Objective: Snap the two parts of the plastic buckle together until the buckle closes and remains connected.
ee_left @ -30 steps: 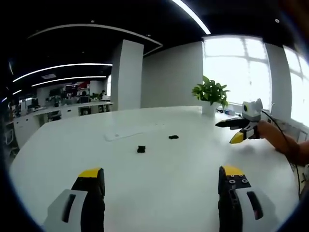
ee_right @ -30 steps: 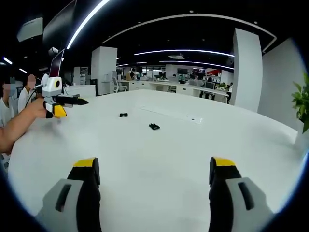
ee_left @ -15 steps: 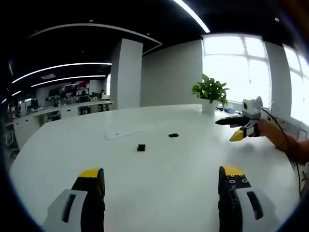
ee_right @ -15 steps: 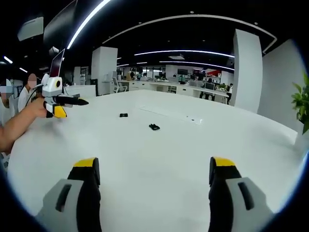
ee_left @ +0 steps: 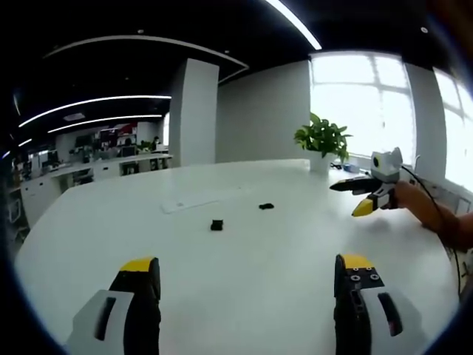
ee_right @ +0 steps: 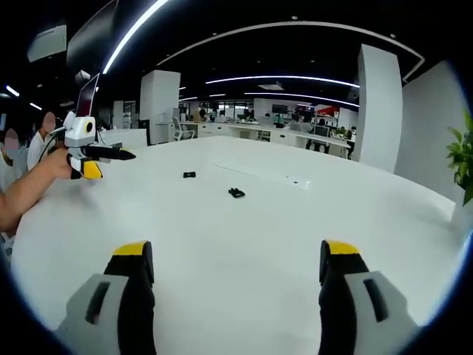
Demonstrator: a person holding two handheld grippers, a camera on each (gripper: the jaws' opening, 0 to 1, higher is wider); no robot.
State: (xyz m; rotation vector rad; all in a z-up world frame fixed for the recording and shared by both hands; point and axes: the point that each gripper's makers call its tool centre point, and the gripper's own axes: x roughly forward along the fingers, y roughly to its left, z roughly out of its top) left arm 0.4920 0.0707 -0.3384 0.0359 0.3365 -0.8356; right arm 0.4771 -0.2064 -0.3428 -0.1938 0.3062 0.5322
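Two small black buckle parts lie apart on the white table [ee_left: 244, 244]. In the left gripper view, one buckle part [ee_left: 216, 225] is nearer and the other buckle part [ee_left: 266, 206] is farther right. My left gripper [ee_left: 247, 265] is open and empty, well short of both. The right gripper [ee_left: 347, 198] hovers open at the right, held by a hand. In the right gripper view, one buckle part [ee_right: 236, 193] lies ahead and the other part [ee_right: 189, 175] farther left. My right gripper [ee_right: 236, 251] is open, with the left gripper [ee_right: 111, 163] open at the far left.
A potted plant [ee_left: 322, 140] stands at the table's far edge, also seen as the plant [ee_right: 462, 159] at the right. A flat white sheet [ee_left: 188, 203] lies behind the parts. The person's forearm [ee_right: 29, 188] reaches in from the left. Office desks fill the background.
Nothing has visibly moved on the table; both views have only drifted very slightly, and both grippers stay open.
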